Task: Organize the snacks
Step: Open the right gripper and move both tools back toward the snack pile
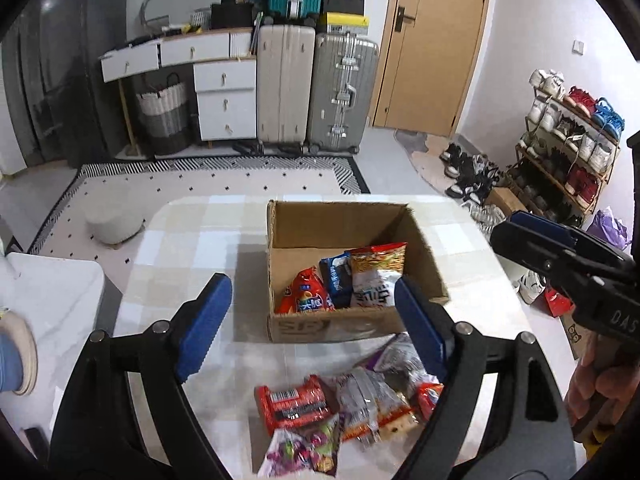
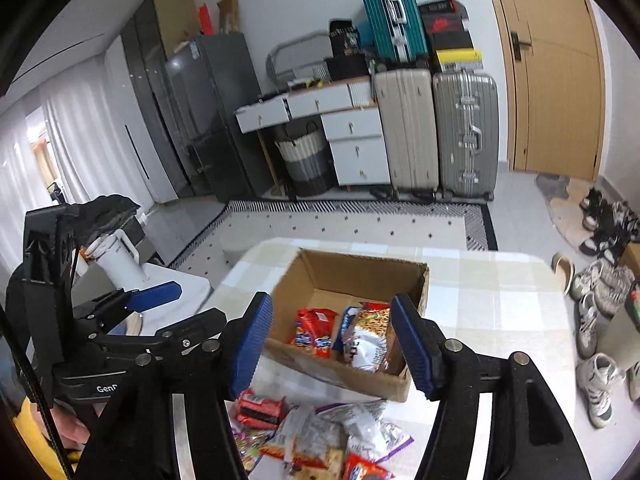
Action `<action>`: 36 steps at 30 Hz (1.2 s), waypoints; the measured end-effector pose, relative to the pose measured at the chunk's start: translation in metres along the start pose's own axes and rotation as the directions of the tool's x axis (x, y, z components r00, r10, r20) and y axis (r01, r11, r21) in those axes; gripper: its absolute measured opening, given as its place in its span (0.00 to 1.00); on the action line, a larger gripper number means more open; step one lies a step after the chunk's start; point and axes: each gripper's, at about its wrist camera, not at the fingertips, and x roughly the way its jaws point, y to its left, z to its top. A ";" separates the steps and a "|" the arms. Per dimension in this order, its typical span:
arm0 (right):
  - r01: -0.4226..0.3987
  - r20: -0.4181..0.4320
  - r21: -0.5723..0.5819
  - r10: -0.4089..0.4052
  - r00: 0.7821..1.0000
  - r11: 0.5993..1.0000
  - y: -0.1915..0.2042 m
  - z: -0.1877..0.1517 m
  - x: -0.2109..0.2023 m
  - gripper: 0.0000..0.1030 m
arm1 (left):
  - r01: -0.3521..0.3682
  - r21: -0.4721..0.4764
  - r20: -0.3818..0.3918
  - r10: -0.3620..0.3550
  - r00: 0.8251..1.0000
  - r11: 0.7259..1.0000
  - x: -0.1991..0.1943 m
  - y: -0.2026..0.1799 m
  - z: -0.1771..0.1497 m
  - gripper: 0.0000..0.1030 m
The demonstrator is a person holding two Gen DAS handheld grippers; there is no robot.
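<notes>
Left wrist view
- Left gripper (image 1: 314, 326): jaws spread wide, nothing between the pads; it hangs above the gap between box and loose pile.
- Cardboard box (image 1: 280, 322): open-topped, upright on the checked table (image 1: 188, 232), its near wall facing the camera.
- Box contents: red snack bag (image 1: 304, 294) at the near left, blue packet (image 1: 336, 280) beside it, noodle packet (image 1: 378, 274) leaning at the right. The far half of the box floor is bare.
- Loose pile: red wrapped pack (image 1: 294, 404), clear silver packets (image 1: 368, 400), purple candy bag (image 1: 300, 450), all lying on the table just in front of the box.
- Right gripper (image 1: 532, 236): enters from the right edge, held by a hand (image 1: 596, 384); only one blue pad shows clearly, so its opening cannot be read here.

Right wrist view
- Right gripper (image 2: 332, 344): jaws apart and empty, framing the near corner of the cardboard box (image 2: 360, 384).
- Left gripper (image 2: 160, 292): seen side-on at the left, nothing in it.
- Loose snacks (image 2: 320, 436): piled on the table below the pads, touching one another; the red wrapped pack (image 2: 260, 406) lies at the left of the heap.

Procedure
- Step in hand: between picks; both tools are free, some packets are boxed, and the pile remains outside.
- Next move: lower one gripper to a single packet at the pile's edge, probably the red wrapped pack, close across its narrow side, then lift clear of the box wall.
- Caution: the overlapping, slippery packets may drag neighbours along.
</notes>
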 end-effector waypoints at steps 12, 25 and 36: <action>-0.048 0.216 -0.073 0.063 0.974 0.996 0.065 -0.042 -0.142 0.87 | -0.009 -0.011 0.198 0.011 0.980 1.000 -0.150 -0.021 -0.044 0.99; -0.036 0.367 -0.182 0.102 0.925 0.983 0.119 -0.125 -0.223 0.99 | -0.027 -0.059 0.288 0.043 0.957 0.998 -0.241 -0.006 -0.117 0.99; -0.033 0.365 -0.111 0.072 0.928 0.993 0.100 -0.179 -0.214 0.99 | -0.072 -0.040 0.307 0.081 0.948 0.997 -0.232 0.015 -0.171 0.99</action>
